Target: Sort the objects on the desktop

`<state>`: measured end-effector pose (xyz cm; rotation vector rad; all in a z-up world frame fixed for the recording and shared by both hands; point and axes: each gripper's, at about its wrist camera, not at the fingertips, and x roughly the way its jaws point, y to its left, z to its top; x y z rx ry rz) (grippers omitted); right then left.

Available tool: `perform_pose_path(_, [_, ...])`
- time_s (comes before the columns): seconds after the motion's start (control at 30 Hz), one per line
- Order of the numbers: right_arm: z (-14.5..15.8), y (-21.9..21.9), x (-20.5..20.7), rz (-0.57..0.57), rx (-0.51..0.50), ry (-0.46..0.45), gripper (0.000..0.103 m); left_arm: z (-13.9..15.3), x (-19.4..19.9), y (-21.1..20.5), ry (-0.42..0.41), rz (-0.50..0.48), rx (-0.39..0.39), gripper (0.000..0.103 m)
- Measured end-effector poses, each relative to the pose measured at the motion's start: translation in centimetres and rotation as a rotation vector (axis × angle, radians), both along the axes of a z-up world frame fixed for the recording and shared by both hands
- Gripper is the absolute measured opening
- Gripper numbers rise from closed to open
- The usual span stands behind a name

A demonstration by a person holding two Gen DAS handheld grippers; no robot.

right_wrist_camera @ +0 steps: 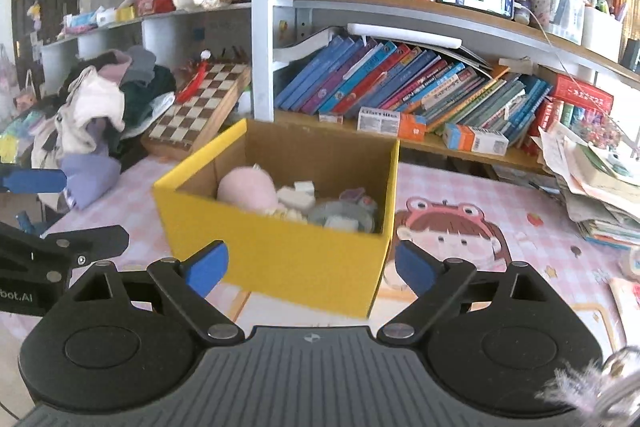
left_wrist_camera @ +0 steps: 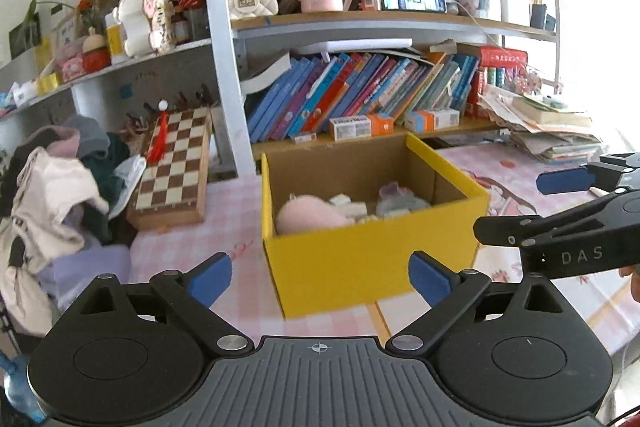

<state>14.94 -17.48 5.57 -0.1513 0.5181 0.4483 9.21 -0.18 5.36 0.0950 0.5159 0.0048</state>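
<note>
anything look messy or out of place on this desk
Yes. A heap of clothes is dumped at the desk's left end, a chessboard box leans askew against it, and a paper stack at the right sags unevenly. The yellow box sits upright with soft toys inside.

Box point(left_wrist_camera: 360, 259) on desk point(left_wrist_camera: 224, 227); toys point(left_wrist_camera: 308, 215) inside; chessboard point(left_wrist_camera: 176, 163) left; bookshelf point(left_wrist_camera: 360, 95) behind.

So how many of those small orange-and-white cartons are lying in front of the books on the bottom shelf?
2: one orange-and-white carton lies left, in front of the leaning books; the other lies to its right. More could be hidden behind the yellow cardboard box.
</note>
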Motion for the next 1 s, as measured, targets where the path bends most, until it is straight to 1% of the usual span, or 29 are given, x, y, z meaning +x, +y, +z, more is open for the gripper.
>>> perform_pose_path(0.1, [-0.5,-0.1,-2.0,-0.014,-0.008,0.008,0.092,-0.5,-1.6,0.0,0.008,0.007,-0.012,0.097])
perform_pose_path(0.17, [-0.9,-0.2,-3.1,-0.028,-0.012,0.011,0.095,-0.7,-2.6,0.0,0.011,0.014,-0.019,0.099])
perform_pose_path(0.3, [-1.8,-0.3,-5.3,-0.066,-0.02,0.009,0.098,-1.3,-4.4,-0.1,0.015,0.042,-0.011,0.1])
perform_pose_path(0.5, [-3.2,-0.3,-8.0,-0.106,-0.043,0.019,0.103,-2.6,-6.1,-0.6,0.051,0.064,0.003,0.101])
perform_pose_path(0.67, [-4.0,-0.3,-9.2,-0.118,-0.06,0.059,0.103,-3.6,-7.2,-1.4,0.084,0.044,0.026,0.101])
perform_pose_path(0.8, [-4.5,-0.5,-9.8,-0.129,-0.064,0.098,0.103,-4.0,-8.0,-1.6,0.11,0.029,0.015,0.101])
perform_pose_path(1.0, [-5.0,-0.3,-10.6,-0.121,-0.081,0.116,0.103,-4.3,-8.8,-1.6,0.132,0.03,0.004,0.101])
